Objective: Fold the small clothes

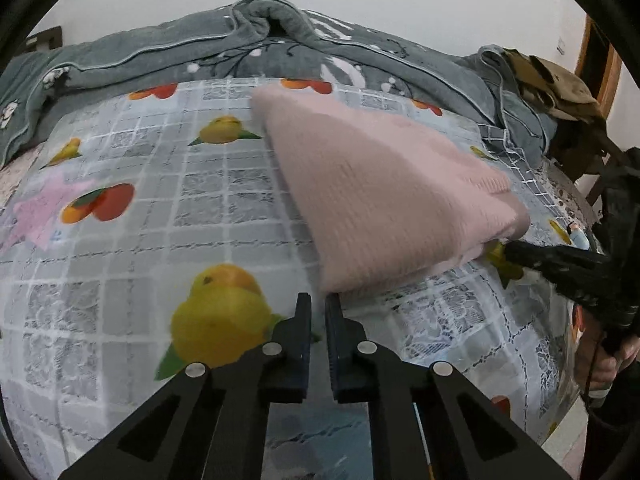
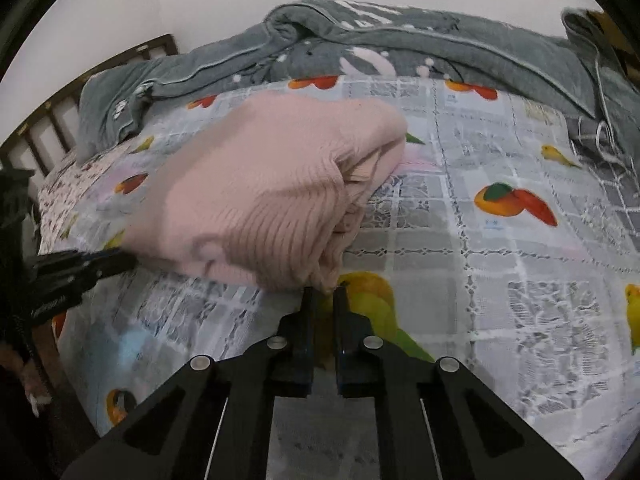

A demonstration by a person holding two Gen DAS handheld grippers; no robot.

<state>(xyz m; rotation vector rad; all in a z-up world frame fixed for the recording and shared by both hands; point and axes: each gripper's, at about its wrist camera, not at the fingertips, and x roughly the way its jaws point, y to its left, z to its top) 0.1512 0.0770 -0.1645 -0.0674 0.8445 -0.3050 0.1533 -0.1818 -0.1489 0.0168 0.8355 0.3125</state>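
A folded pink ribbed knit garment (image 1: pixel 380 184) (image 2: pixel 256 184) lies on the fruit-printed bed cover (image 1: pixel 160 240). In the left wrist view my left gripper (image 1: pixel 318 300) has its jaws nearly together at the garment's near left corner, pinching its edge. In the right wrist view my right gripper (image 2: pixel 323 293) is shut, with the bunched folds of the near right corner between its tips. Each gripper also shows in the other's view: the right gripper (image 1: pixel 510 249) at the cloth's right corner, the left gripper (image 2: pixel 128 260) at its left edge.
A rumpled grey blanket (image 1: pixel 200 52) (image 2: pixel 440 44) runs along the far side of the bed. A dark wooden headboard (image 2: pixel 48 120) stands at the left. Khaki clothing (image 1: pixel 560 88) is piled on the right by a wooden door frame (image 1: pixel 600 60). A person's hand (image 1: pixel 604 368) holds the right gripper.
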